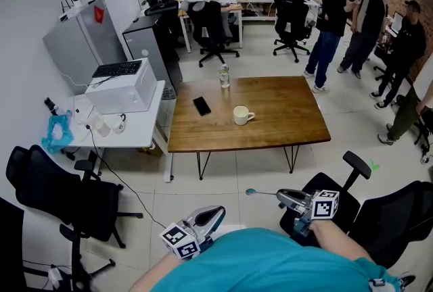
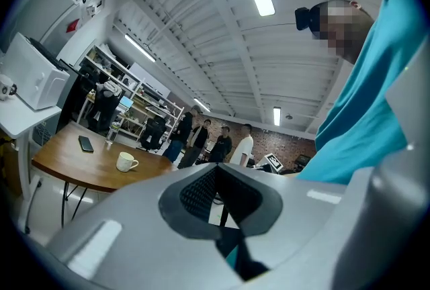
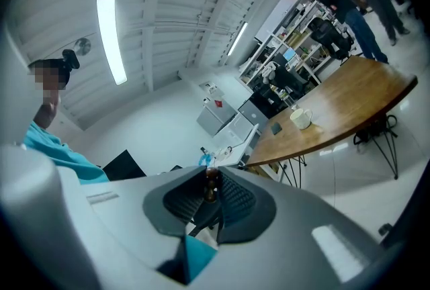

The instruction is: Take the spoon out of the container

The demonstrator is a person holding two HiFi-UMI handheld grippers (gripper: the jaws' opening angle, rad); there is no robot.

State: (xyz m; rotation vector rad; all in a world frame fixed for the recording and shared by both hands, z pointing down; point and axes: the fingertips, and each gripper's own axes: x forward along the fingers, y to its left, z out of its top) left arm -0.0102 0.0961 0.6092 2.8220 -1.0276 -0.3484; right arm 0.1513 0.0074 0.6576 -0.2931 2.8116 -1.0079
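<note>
My right gripper (image 1: 280, 195) is held low in front of me, over the floor, shut on a thin spoon (image 1: 260, 192). The spoon's small bluish bowl points left, away from the jaws. In the right gripper view the spoon (image 3: 211, 182) shows end-on as a brown stub pinched between the dark pads. A white cup (image 1: 241, 115) stands on the wooden table (image 1: 284, 128) well ahead, far from both grippers; the cup (image 3: 300, 119) also shows small in the right gripper view. My left gripper (image 1: 216, 211) hangs near my body with its jaws together and nothing in them.
A black phone (image 1: 201, 105) and a clear bottle (image 1: 224, 76) are also on the table. A white side desk (image 1: 128, 128) with a microwave stands to the left. Black office chairs (image 1: 61, 196) flank me on both sides. Several people (image 1: 369, 20) stand at the back right.
</note>
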